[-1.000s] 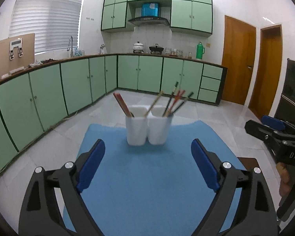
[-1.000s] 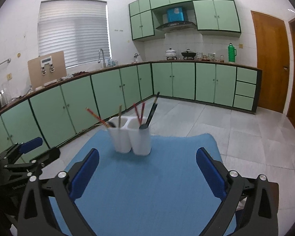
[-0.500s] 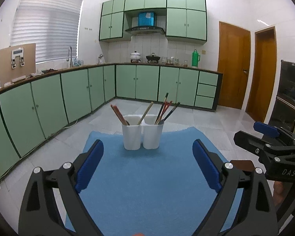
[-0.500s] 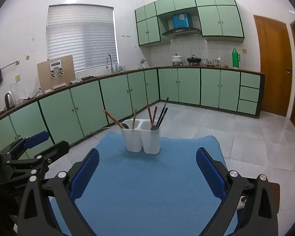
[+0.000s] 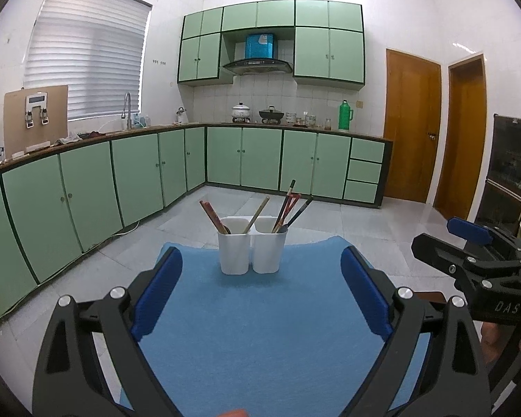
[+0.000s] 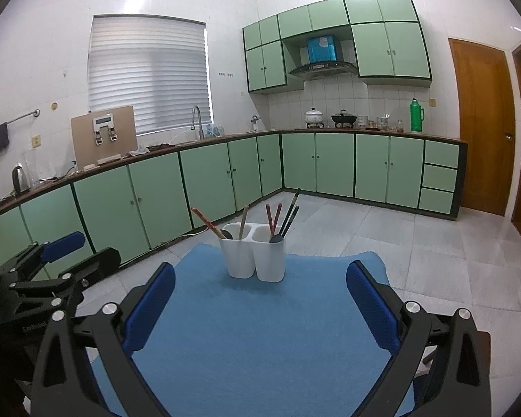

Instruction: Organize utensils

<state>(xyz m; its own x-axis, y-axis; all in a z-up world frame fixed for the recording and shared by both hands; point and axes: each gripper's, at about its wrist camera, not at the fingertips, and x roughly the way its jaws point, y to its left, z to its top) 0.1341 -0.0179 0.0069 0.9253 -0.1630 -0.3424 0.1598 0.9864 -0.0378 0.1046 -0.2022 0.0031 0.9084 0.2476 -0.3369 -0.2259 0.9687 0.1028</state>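
Note:
A white two-cup utensil holder stands at the far end of a blue mat; it also shows in the right wrist view. Its left cup holds red chopsticks and a wooden stick. Its right cup holds red and dark chopsticks. My left gripper is open and empty, well short of the holder. My right gripper is open and empty, also short of the holder. Each gripper shows in the other's view, the right one and the left one.
The mat lies on a small table in a kitchen with green cabinets along the walls. Tiled floor surrounds the table. Wooden doors stand at the right. A dark table edge shows beside the mat.
Both grippers have pulled back and risen, so the holder looks smaller and farther away. Both stay open and empty.

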